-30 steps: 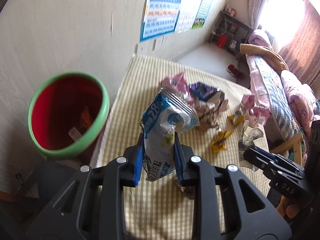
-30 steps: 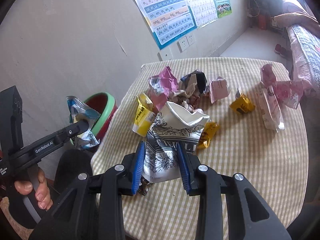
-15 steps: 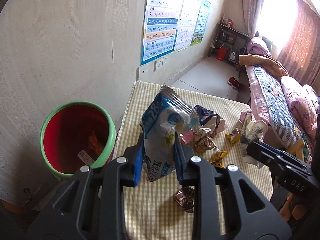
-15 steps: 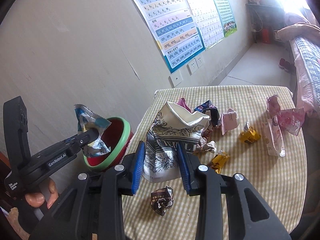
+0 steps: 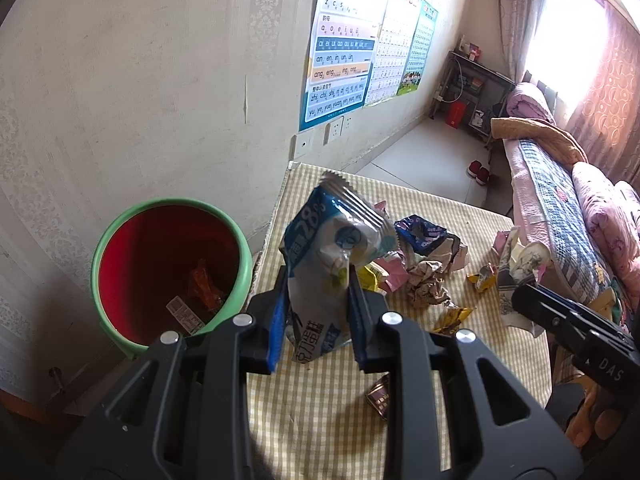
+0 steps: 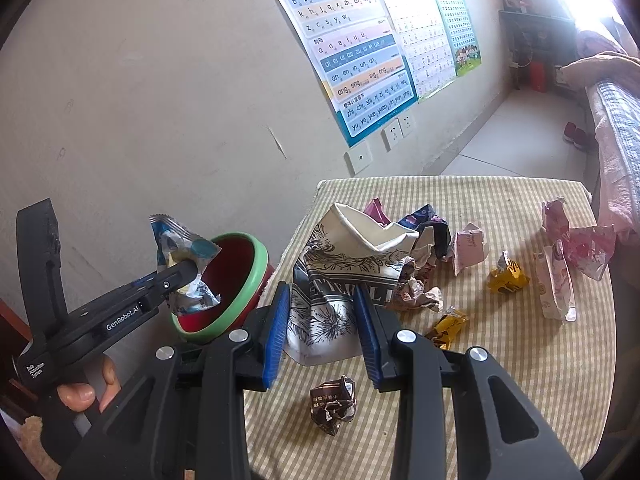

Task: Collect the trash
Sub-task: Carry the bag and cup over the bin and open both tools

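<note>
- A bedroom: pale wall with letter charts (image 6: 360, 56), a bed (image 5: 560, 200) by the curtained window, and a bench (image 6: 480, 380) under a yellow checked cloth.
- A red bin with a green rim (image 5: 172, 272) stands on the floor just beside the bench, against the wall; a few wrappers lie at its bottom.
- The left gripper (image 5: 316, 320) has its jaws clamped on a blue-and-white snack bag (image 5: 332, 256), held above the bench edge near the bin.
- The right gripper (image 6: 324, 328) has its jaws clamped on a crumpled black-and-white paper bag (image 6: 344, 280), lifted off the bench.
- Loose trash lies across the bench: a brown crumpled wrapper (image 6: 334, 402) nearest, gold wrappers (image 6: 506, 278), pink packets (image 6: 576, 240).
</note>
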`<state>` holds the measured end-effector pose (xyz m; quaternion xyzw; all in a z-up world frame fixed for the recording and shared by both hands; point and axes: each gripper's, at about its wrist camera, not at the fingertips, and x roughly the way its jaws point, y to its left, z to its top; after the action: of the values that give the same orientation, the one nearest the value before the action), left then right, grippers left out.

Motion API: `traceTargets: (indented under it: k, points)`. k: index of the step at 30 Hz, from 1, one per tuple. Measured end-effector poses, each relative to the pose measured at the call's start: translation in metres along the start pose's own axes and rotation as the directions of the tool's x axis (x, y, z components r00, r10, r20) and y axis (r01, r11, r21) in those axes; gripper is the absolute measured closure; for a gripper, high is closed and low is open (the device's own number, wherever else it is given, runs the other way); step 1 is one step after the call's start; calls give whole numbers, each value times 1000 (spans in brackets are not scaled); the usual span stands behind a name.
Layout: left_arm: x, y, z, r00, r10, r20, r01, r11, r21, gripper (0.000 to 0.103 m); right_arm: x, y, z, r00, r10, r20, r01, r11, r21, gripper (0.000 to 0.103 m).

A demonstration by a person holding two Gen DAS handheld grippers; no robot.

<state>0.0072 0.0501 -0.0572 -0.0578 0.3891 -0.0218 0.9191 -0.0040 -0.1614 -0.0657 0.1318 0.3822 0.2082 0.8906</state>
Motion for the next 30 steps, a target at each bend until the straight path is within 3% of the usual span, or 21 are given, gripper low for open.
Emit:
traceTargets:
  k: [30]
  points:
    - [11,61,-11,999,50,-13,-51,991,-123,77,56,52,2,992,40,-118,-51,995,-86,70]
